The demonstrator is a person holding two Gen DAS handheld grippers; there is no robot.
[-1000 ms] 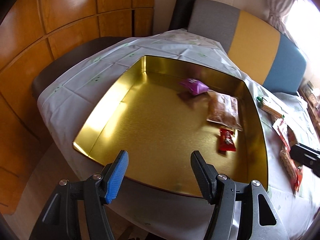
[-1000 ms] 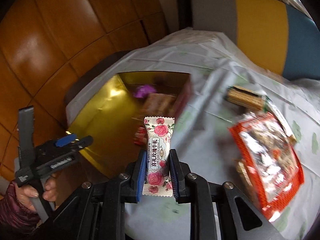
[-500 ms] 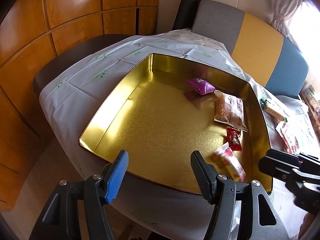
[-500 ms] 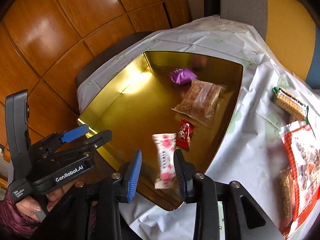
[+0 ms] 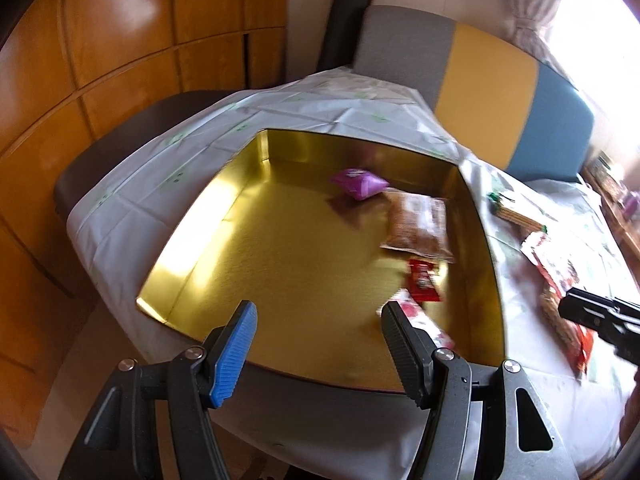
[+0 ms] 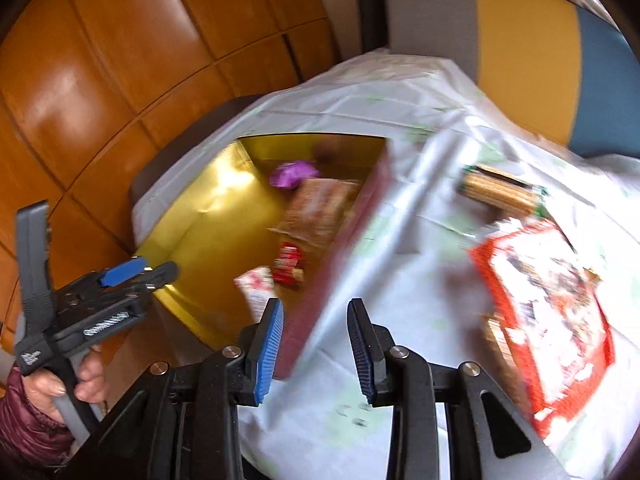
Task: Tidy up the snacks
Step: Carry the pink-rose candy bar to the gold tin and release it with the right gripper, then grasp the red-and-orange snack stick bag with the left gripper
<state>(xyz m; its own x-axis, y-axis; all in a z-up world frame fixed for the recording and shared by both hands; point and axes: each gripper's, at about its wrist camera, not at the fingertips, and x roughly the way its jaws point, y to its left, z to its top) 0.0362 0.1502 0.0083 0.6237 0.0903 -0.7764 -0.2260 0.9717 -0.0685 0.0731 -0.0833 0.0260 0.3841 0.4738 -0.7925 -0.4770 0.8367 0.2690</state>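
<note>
Left wrist: left gripper apart, empty, over gold tin; rose-print candy now lying inside, absent a second ago.
Right wrist: right gripper just opened, empty; candy delivered; red packet remaining on tablecloth.

gold tin, purple pkt, red wrapper
</note>
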